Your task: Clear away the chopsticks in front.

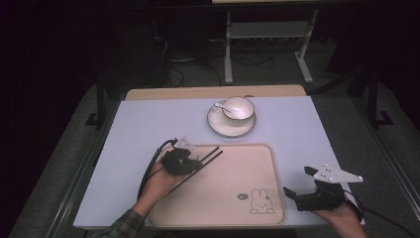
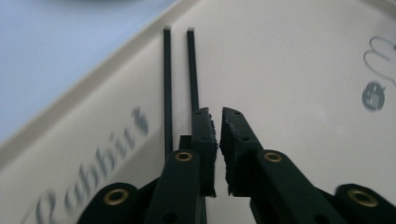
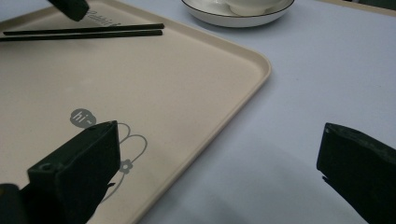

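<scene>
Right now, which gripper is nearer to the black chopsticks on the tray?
The left. The left gripper is over the chopsticks at the tray's left side, jaws nearly closed beside them. The right gripper sits off the tray's right edge, jaws open, far from them.

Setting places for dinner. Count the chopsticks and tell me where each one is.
2. Both chopsticks lie side by side over the tray's upper left part, tips toward its top rim, at the left gripper. Whether it pinches them is unclear.

Two thin black chopsticks [image 1: 200,163], side by side, nearly parallel, lying flat on the beige tray's [image 1: 257,153] far-left area, tips pointing far-right.
</scene>
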`<state>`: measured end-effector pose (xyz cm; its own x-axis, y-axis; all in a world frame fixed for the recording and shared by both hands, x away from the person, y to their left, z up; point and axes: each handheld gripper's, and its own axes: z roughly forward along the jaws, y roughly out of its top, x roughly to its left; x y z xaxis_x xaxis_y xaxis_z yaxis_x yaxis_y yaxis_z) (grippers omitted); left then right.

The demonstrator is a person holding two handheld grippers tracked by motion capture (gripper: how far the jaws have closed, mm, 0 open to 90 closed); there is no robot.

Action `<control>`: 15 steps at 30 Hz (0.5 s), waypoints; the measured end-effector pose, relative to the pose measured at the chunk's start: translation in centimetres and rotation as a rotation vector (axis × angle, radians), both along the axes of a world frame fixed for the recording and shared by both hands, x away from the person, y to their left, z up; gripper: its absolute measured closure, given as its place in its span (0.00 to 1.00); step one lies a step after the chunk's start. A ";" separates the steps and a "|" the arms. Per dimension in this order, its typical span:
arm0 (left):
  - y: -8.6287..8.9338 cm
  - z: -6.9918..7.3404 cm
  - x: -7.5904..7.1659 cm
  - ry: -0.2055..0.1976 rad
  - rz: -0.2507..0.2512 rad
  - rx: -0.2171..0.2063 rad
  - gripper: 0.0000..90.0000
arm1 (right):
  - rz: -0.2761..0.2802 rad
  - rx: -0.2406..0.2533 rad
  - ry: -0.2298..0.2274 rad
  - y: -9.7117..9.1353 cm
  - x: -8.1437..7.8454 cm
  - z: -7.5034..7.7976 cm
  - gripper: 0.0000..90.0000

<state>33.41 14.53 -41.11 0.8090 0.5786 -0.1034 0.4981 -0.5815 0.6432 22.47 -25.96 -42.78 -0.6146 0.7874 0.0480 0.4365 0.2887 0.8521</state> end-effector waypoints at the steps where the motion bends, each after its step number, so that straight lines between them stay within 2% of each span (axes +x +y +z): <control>1: -0.5 0.0 0.5 0.001 -0.010 -0.006 0.96 | 0.001 -0.001 -0.001 0.0 0.0 0.0 0.00; 3: -1.7 0.0 1.4 0.001 -0.034 -0.004 0.99 | -0.002 -0.001 0.001 0.0 0.0 0.0 0.00; 8: -4.3 -0.5 3.3 0.009 -0.065 -0.018 0.99 | -0.005 -0.001 0.001 -0.2 0.0 -0.1 0.00; 10: -5.1 -0.8 3.9 0.011 -0.081 -0.011 0.99 | -0.006 -0.001 0.002 -0.3 0.0 -0.1 0.00; 15: -6.4 -1.9 5.3 0.024 -0.086 -0.012 0.99 | -0.013 0.002 0.005 -0.5 0.0 -0.1 0.00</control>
